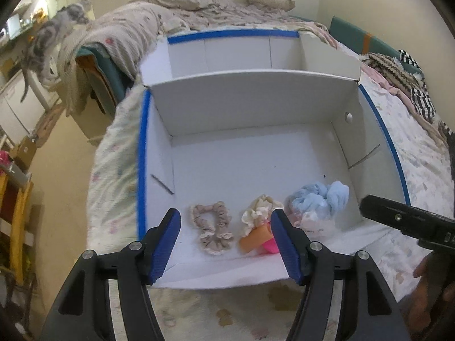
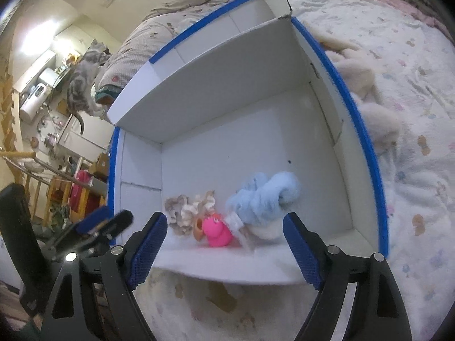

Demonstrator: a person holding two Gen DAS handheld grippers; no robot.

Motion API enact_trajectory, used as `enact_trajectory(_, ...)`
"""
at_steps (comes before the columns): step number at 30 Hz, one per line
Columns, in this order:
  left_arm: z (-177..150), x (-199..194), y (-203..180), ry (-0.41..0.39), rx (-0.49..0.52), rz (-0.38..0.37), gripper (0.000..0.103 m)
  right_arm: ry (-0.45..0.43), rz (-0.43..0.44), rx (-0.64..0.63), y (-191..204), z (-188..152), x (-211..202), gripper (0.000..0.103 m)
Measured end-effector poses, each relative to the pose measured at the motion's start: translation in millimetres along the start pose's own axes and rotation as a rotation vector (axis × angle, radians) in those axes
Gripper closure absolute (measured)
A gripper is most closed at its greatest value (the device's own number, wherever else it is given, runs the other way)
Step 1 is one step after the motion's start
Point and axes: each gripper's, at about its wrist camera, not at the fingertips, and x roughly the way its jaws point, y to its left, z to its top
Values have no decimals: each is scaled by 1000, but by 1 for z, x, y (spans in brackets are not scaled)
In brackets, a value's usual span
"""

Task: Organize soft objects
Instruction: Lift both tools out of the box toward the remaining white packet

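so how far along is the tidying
Mostly done, it seems: the beige scrunchie, cream scrunchie, pink toy and blue fluffy cloth already lie in the white box. Both the left gripper and the right gripper are open and empty.

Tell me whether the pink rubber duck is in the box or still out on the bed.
In the box. The pink duck lies on the white box floor near the front edge, beside the blue fluffy cloth.
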Motion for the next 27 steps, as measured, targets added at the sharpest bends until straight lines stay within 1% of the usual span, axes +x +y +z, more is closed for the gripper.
enact_trajectory(1,-3,-3,2,-3,-6,4,36,-3,-2,-7,1,-2,-3,14)
enact_trajectory(5,-14,-12,11,6,-45,-4,36,-23,-9,-41,6,-12,-17,14)
enact_trajectory(7,-21,-14,14,19,-61,-14,36,-20,-15,-41,5,-17,-19,14)
enact_trajectory(11,-35,-22,25,21,-89,13,36,-39,-29,-42,5,-28,-26,14)
enact_trajectory(14,-45,-27,32,30,-117,23,36,-53,-44,-61,7,-32,-31,14)
enact_trajectory(18,-59,-29,38,49,-146,26,36,-51,-55,-47,5,-41,-34,14)
enact_trajectory(20,-67,-30,35,57,-143,7,36,-47,-61,-35,1,-45,-36,14)
enact_trajectory(22,-74,-27,28,71,-120,3,36,-49,-81,-25,-1,-49,-37,14)
enact_trajectory(27,-87,-5,-1,139,-25,-20,36,-43,-104,28,-13,-59,-39,14)
